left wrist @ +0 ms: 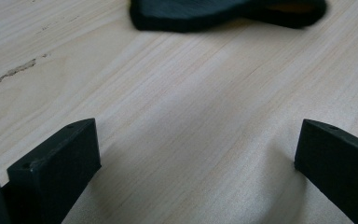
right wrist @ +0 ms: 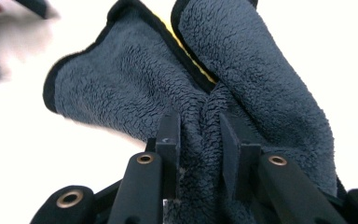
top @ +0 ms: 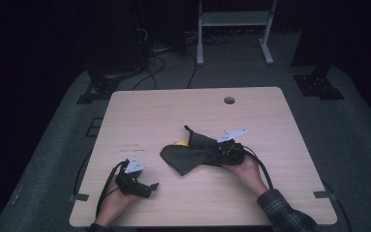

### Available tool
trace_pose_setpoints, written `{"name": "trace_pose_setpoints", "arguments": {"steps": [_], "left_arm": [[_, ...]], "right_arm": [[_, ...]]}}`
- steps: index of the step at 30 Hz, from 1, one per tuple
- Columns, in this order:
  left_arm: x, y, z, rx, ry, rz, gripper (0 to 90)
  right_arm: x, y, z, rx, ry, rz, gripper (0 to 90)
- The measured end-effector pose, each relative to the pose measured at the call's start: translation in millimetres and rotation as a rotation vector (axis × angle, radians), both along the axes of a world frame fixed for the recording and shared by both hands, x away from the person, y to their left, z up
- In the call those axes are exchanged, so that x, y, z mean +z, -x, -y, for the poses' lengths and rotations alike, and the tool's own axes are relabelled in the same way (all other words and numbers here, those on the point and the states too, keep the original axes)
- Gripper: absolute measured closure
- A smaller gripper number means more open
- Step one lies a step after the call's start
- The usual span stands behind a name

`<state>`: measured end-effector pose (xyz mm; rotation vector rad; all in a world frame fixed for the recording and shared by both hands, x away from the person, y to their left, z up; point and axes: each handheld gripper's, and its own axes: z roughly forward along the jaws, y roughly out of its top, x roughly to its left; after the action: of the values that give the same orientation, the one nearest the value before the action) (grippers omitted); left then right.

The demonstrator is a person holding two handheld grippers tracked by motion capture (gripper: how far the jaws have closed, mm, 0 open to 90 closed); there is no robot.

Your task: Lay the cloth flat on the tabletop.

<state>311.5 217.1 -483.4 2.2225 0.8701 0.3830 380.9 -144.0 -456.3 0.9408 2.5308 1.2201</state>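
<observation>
A dark grey fleecy cloth [top: 188, 154] lies bunched in the middle of the wooden table [top: 174, 111], with a bit of yellow [top: 179, 143] showing at its far edge. My right gripper [top: 221, 153] comes in from the right and is shut on a gathered fold of it. In the right gripper view the jaws [right wrist: 198, 135] pinch the cloth [right wrist: 121, 93], and a yellow strip [right wrist: 182, 42] runs between two folds. My left gripper [top: 150, 188] rests near the table's front left, open and holding nothing. In the left gripper view its jaws [left wrist: 198, 158] stand wide over bare wood, with the cloth [left wrist: 214, 11] farther off.
A round cable hole [top: 229, 100] sits near the table's far edge. Cables trail from both grippers off the front edge. On the dark floor beyond the table stand a white frame [top: 234, 19] and black stands with loose cables.
</observation>
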Motion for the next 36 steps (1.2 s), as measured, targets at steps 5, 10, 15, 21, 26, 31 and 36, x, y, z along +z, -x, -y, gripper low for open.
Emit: {"name": "trace_pose_setpoints", "arguments": {"steps": [5,10,15,21,26,31,36], "left_arm": [[0.0,0.0,0.0,0.000,0.000,0.000,0.0],[0.0,0.0,0.0,0.000,0.000,0.000,0.0],[0.0,0.0,0.1,0.000,0.000,0.000,0.0],[0.0,-0.2,0.4,0.000,0.001,0.000,0.0],[-0.1,-0.8,1.1,-0.001,0.002,0.001,0.0],[-0.2,-0.8,1.4,0.000,0.004,0.001,0.0],[-0.5,-1.0,1.8,0.000,0.007,0.003,0.0]], "right_arm": [[5.6,18.8,5.7,0.022,-0.011,-0.010,70.1],[8.3,38.3,8.9,0.040,-0.013,-0.013,69.8],[8.9,60.5,12.0,0.058,-0.020,-0.035,69.6],[15.3,76.9,20.1,0.079,-0.060,-0.033,59.7],[34.3,66.8,19.1,0.069,-0.111,0.015,50.6],[39.0,48.6,7.2,0.074,-0.107,0.041,44.5],[33.3,32.5,-11.8,0.085,-0.073,0.040,38.0]]}}
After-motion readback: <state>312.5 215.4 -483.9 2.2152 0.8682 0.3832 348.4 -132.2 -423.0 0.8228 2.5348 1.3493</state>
